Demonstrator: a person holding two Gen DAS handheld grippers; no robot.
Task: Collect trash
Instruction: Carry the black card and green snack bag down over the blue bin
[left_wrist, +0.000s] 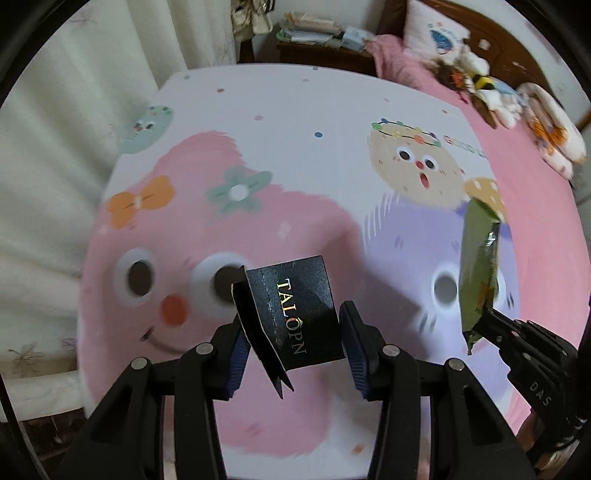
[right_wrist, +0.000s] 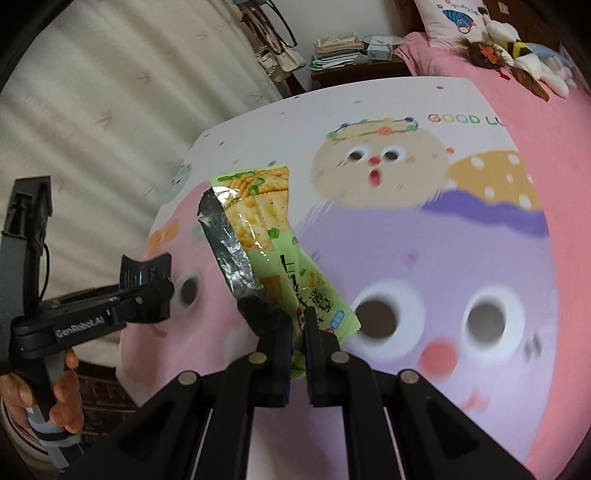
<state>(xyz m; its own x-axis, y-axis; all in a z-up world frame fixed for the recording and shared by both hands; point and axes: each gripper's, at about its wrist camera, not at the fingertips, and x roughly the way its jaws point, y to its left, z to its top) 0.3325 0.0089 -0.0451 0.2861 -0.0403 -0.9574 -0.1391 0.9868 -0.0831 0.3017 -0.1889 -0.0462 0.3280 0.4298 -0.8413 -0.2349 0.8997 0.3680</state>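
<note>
With your left tool (left_wrist: 291, 332) clamped on the black TALOPN box (left_wrist: 295, 314) and your right tool (right_wrist: 297, 343) pinching the green cracker wrapper (right_wrist: 269, 236), both lifted above the bed (left_wrist: 517, 206), you next need a bin, which isn't in view.

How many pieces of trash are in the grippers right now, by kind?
Black paper box, flattened, held in the left gripper: 1
Green cracker wrapper with foil lining, held in the right gripper: 1
Total: 2
No other loose trash shows on the cartoon bedsheet in either view.
</note>
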